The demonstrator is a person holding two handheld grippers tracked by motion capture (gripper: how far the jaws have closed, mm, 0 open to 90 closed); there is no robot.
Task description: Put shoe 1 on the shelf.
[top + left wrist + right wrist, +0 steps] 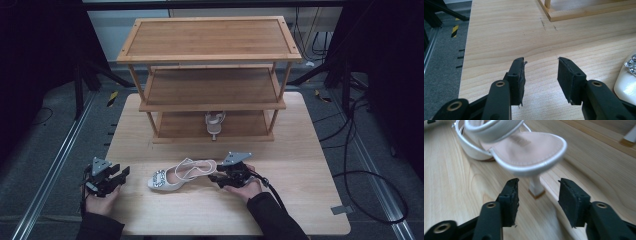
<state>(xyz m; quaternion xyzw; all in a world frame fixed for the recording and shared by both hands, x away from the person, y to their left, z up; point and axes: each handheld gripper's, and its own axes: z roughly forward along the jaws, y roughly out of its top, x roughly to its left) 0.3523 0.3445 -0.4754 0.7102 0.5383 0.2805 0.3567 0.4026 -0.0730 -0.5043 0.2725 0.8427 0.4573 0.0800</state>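
Note:
A white high-heeled sandal (180, 174) with a jewelled buckle at its toe lies on the wooden table (300, 200), toe to the left. My right gripper (215, 178) is at its heel end, jaws open. In the right gripper view the sandal (529, 147) rises just ahead and its thin heel (536, 187) stands just beyond my right gripper (538, 195), in line with the gap, untouched by the pads. My left gripper (123, 173) rests left of the toe, open and empty. In its own view my left gripper (541, 70) has the sandal's toe (626, 85) at the right edge.
A three-tier wooden shoe rack (210, 40) stands at the back of the table, with a second white sandal (215, 122) on its lowest shelf. The rack's base (579, 13) lies ahead of the left gripper. Cables trail over the floor on the right.

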